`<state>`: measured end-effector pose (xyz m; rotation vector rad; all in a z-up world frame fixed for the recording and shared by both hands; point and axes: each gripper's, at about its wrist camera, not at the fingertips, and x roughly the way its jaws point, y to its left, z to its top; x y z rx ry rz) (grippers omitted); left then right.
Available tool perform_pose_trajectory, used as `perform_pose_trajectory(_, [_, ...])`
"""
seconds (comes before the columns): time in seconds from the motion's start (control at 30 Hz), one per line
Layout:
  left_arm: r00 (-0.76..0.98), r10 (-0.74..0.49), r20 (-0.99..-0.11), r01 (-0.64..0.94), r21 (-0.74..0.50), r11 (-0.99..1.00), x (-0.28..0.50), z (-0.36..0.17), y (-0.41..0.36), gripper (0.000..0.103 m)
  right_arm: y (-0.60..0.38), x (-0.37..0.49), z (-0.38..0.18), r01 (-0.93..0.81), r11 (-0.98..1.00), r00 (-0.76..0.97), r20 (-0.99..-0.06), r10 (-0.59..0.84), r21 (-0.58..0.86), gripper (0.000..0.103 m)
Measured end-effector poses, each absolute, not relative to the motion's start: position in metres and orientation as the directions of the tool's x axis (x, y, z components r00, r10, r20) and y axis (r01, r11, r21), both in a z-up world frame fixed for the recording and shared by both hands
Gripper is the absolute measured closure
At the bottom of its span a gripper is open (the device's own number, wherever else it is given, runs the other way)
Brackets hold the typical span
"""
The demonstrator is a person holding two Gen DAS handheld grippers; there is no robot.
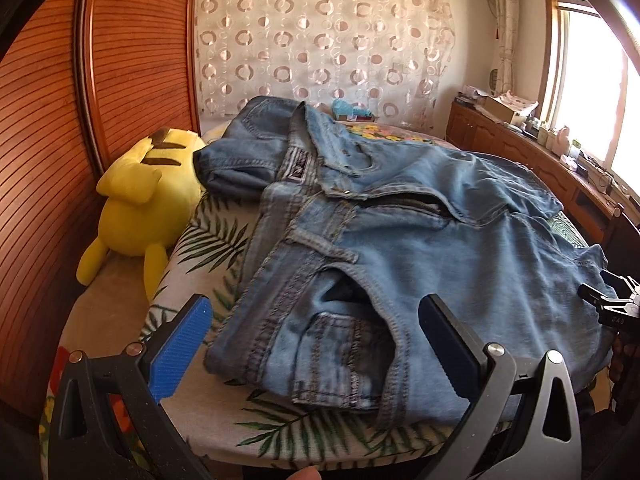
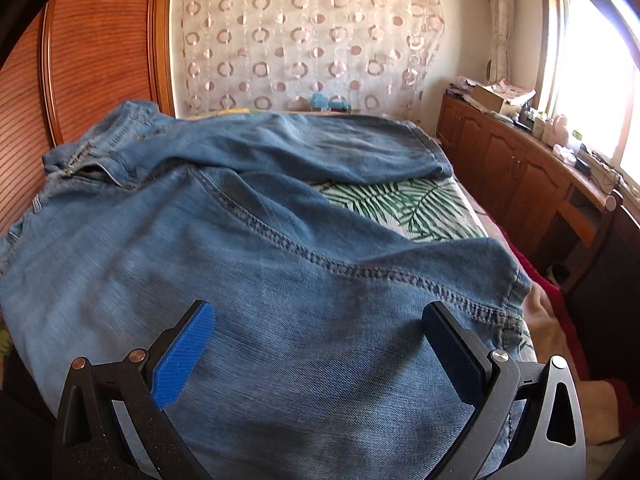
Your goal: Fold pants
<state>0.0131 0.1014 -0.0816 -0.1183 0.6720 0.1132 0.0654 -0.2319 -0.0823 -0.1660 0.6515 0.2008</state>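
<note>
Jeans (image 1: 400, 240) lie spread across the bed (image 1: 224, 424), both pairs of tongs gaping over them.

A yellow plush toy (image 1: 148, 204) lies just beside the waistband, against the wooden wardrobe (image 1: 48, 160). The left tongs (image 1: 316, 340) hang apart over the front pocket, gripping nothing. From the right tongs (image 2: 320, 340), also apart and empty over a trouser leg, the toy is out of sight; instead the far leg shows, with leaf-print sheet (image 2: 420, 208) between, and a cluttered cabinet (image 2: 500, 160) under the window.
</note>
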Motion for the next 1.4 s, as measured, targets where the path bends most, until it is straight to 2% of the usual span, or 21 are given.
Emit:
perform_pose_trajectory(0.27, [0.754,0.082,-0.652,-0.195,-0.103,0.975,0.001,-0.099,0.135,0.000,-0.229,0.053,-0.072,-0.247,0.968,0.745,-0.647,0.159,-0.047,0.000])
perform_pose_trajectory(0.33, [0.751,0.077,-0.655,-0.202,-0.117,0.972,-0.001,-0.102,0.141,0.003,-0.229,0.048,-0.069,-0.252,0.967,0.745,-0.646,0.166,-0.044,0.000])
perform_pose_trajectory(0.47, [0.743,0.053,-0.667,-0.200,-0.146,0.969,-0.004,-0.109,0.147,0.013,-0.229,0.039,-0.062,-0.264,0.964,0.734,-0.657,0.172,-0.043,0.000])
perform_pose_trajectory(0.6, [0.740,0.033,-0.672,-0.196,-0.169,0.966,-0.007,-0.115,0.149,0.033,-0.234,0.039,-0.060,-0.282,0.958,0.718,-0.672,0.182,-0.042,0.000])
perform_pose_trajectory(0.7, [0.741,0.011,-0.671,-0.194,-0.199,0.961,-0.010,-0.119,0.150,0.041,-0.236,0.040,-0.058,-0.295,0.955,0.713,-0.675,0.191,-0.041,0.000])
perform_pose_trajectory(1.03, [0.737,0.034,-0.675,-0.205,-0.175,0.963,-0.007,-0.123,0.146,0.043,-0.247,0.048,-0.067,-0.299,0.954,0.728,-0.655,0.204,-0.035,0.000])
perform_pose_trajectory(1.1, [0.740,0.025,-0.672,-0.192,-0.175,0.966,-0.006,-0.123,0.144,0.055,-0.249,0.048,-0.068,-0.300,0.953,0.728,-0.654,0.207,-0.033,0.000])
perform_pose_trajectory(1.17, [0.736,0.031,-0.676,-0.189,-0.162,0.969,-0.004,-0.122,0.141,0.059,-0.244,0.067,-0.067,-0.304,0.952,0.725,-0.656,0.210,-0.031,0.002])
perform_pose_trajectory(1.2, [0.735,0.028,-0.677,-0.185,-0.162,0.969,-0.003,-0.122,0.140,0.066,-0.246,0.065,-0.066,-0.311,0.950,0.724,-0.655,0.217,-0.029,0.005])
perform_pose_trajectory(1.3, [0.738,0.003,-0.674,-0.170,-0.182,0.969,-0.003,-0.120,0.139,0.078,-0.247,0.068,-0.062,-0.320,0.947,0.723,-0.656,0.218,-0.038,0.008])
perform_pose_trajectory(1.4, [0.751,0.005,-0.660,-0.159,-0.174,0.972,-0.004,-0.113,0.135,0.082,-0.257,0.063,-0.059,-0.308,0.951,0.729,-0.652,0.210,-0.038,0.011])
